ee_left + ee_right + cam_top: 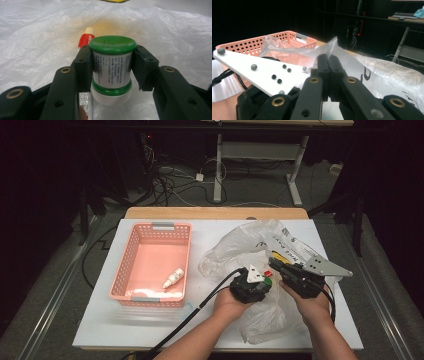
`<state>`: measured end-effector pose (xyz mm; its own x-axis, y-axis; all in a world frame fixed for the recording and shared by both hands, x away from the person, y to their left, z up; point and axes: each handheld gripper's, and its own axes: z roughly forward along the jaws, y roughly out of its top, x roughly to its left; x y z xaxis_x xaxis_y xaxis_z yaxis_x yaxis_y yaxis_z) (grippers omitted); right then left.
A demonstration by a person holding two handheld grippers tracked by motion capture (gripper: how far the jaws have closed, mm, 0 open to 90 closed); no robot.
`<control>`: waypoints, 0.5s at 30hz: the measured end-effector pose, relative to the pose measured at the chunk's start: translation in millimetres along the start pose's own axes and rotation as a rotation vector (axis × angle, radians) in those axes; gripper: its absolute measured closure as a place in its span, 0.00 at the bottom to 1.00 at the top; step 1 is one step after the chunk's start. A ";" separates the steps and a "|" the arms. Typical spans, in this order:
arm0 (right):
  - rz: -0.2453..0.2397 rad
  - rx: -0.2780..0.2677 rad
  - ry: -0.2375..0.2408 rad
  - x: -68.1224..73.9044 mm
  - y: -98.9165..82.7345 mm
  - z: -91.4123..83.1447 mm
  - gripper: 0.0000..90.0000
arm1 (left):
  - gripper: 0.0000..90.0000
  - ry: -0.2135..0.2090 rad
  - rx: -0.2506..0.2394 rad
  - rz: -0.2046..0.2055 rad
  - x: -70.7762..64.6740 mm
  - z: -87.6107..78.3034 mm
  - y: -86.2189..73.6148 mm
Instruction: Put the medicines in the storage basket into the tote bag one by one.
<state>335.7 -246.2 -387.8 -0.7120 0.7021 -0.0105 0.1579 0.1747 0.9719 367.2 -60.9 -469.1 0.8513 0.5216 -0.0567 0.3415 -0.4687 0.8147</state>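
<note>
Left hand-held gripper (pixel 112 70) clamps green-capped bottle (pixel 111 65) between jaws.

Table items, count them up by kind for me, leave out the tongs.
Pink basket: 1
Plastic bag: 1
White dropper bottle: 1
Green-capped jar: 1
Red-and-white tube: 1
Total: 5

Fine print on the jar (pixel 111 70) label is too small to read.
</note>
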 end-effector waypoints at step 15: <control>0.001 -0.001 0.001 0.0 -0.1 -0.1 1.00 | 0.59 -0.013 -0.027 -0.003 -1.0 9.0 7.3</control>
<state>335.6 -246.3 -387.9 -0.7124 0.7017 -0.0090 0.1582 0.1731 0.9721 372.4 -71.3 -468.3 0.8555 0.5134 -0.0670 0.3335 -0.4473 0.8299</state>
